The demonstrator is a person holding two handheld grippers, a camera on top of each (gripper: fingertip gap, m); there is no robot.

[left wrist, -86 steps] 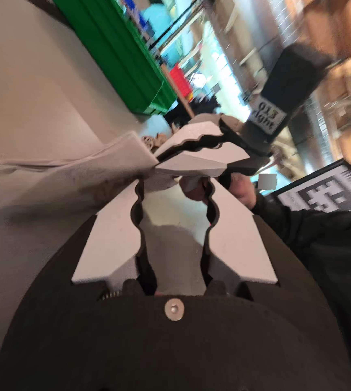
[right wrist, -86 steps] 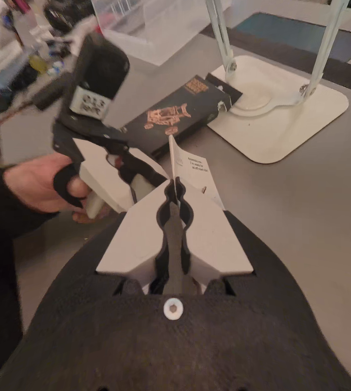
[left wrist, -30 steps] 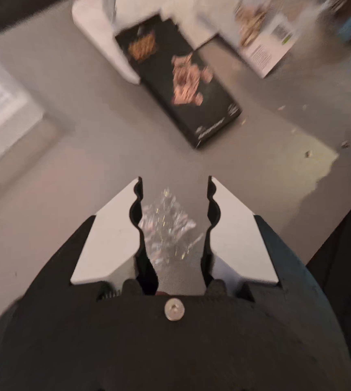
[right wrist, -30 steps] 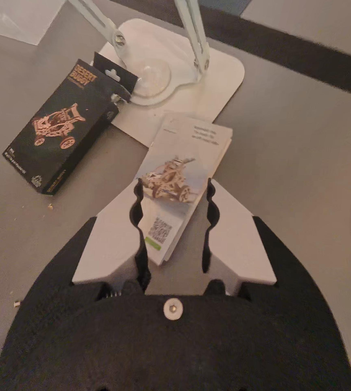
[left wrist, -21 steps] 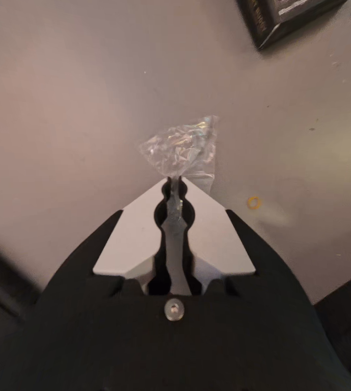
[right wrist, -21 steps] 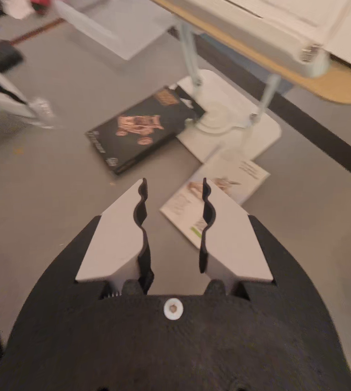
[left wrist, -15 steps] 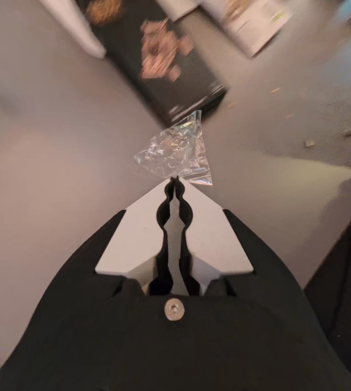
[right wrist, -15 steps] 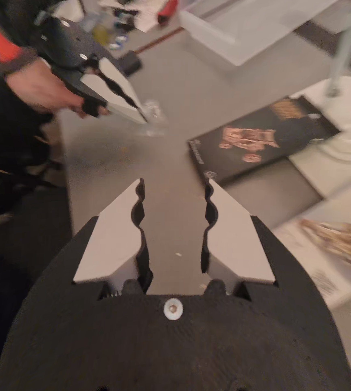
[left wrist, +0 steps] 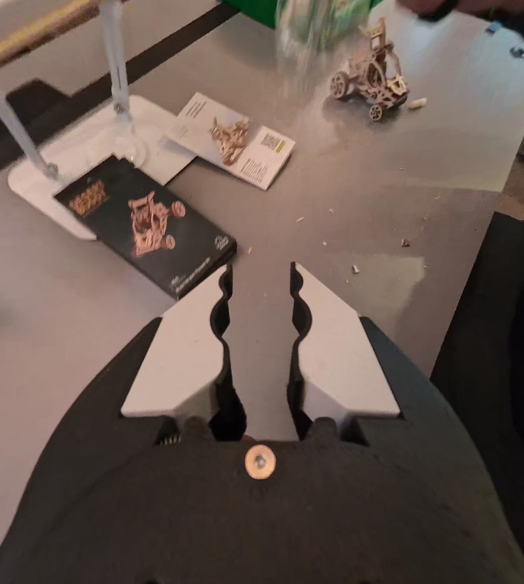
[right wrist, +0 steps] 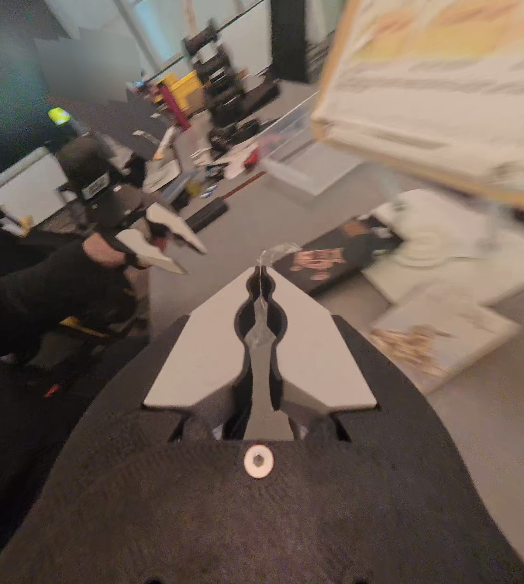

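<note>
My right gripper point(right wrist: 262, 268) is shut on a crumpled clear plastic wrapper point(right wrist: 278, 250). The wrapper sticks out past the tips and runs back between the jaws, above the grey table. My left gripper point(left wrist: 260, 268) is open and empty, above the table just right of a black box point(left wrist: 147, 227) with a buggy picture. It also shows in the right wrist view point(right wrist: 194, 262), held by a hand, open, a short way left of the wrapper. A blurred clear streak point(left wrist: 298, 41) hangs at the top of the left wrist view.
A white booklet point(left wrist: 232, 139) lies beyond the box. A small wooden buggy model point(left wrist: 371, 79) stands at the far right. A white lamp base point(left wrist: 74, 164) with two arms sits at the left. Wood crumbs point(left wrist: 355, 268) dot the table point(left wrist: 333, 196). Its edge runs along the right. Left tips to right tips: about 20 centimetres.
The left gripper shut on the wrapper and lifted it, then opened and let go. The right gripper swung left from over the booklet and shut on the wrapper.
</note>
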